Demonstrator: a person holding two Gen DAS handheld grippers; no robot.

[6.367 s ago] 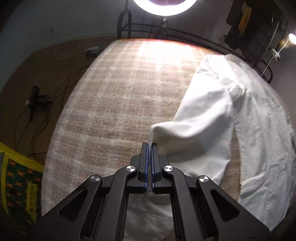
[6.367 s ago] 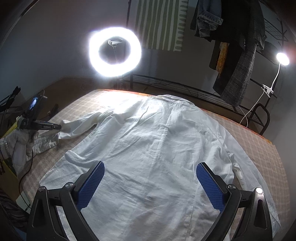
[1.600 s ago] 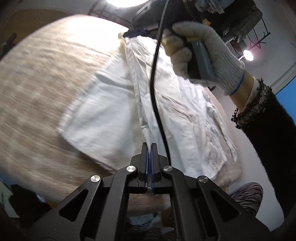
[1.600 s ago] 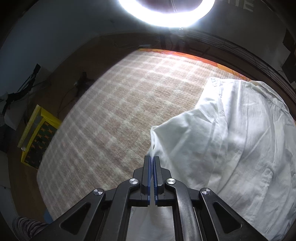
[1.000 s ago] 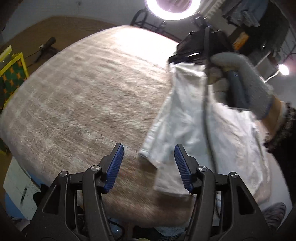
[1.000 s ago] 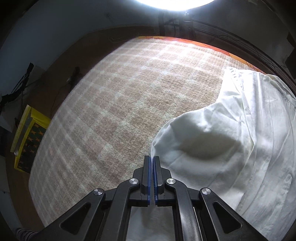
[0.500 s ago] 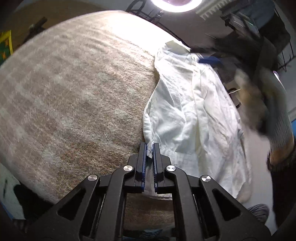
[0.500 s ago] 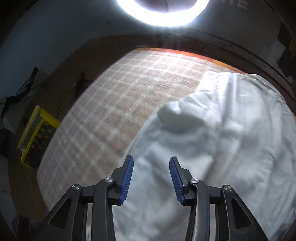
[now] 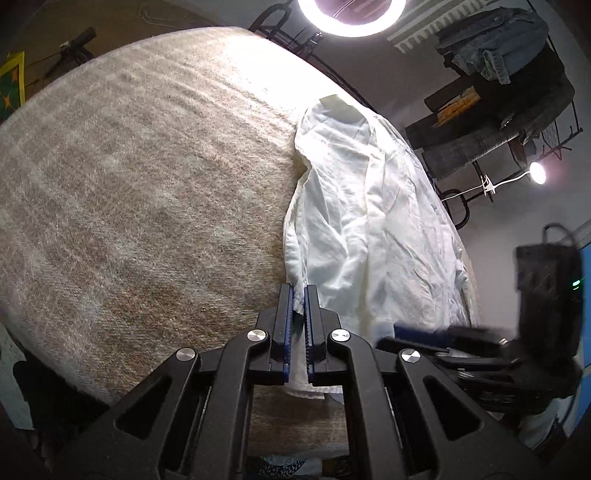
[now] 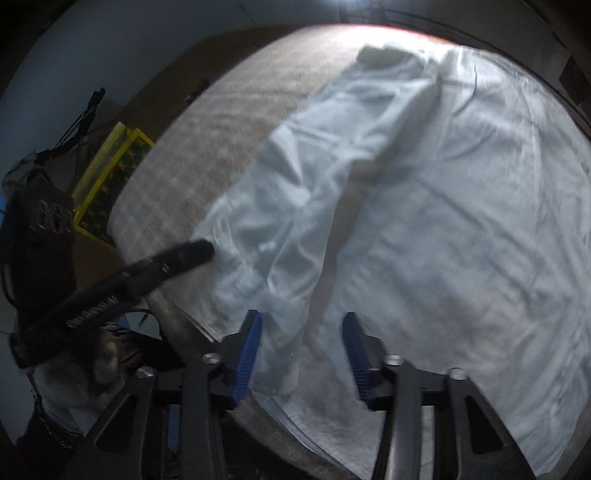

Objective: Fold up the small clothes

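Left gripper (image 9: 298,325) pinched tight on the near left edge of the white shirt (image 9: 369,229), where a second ago the blue pads stood spread over bare checked blanket (image 9: 129,184). Shirt folded into a long strip down the right side of the blanket, collar end far, hem near. Right gripper (image 10: 301,354) now low over the near hem, jaws parted and closing with cloth under the gap but not clamped; a second ago pressed together on the sleeve fold. Ring light (image 9: 351,14) above the far edge.
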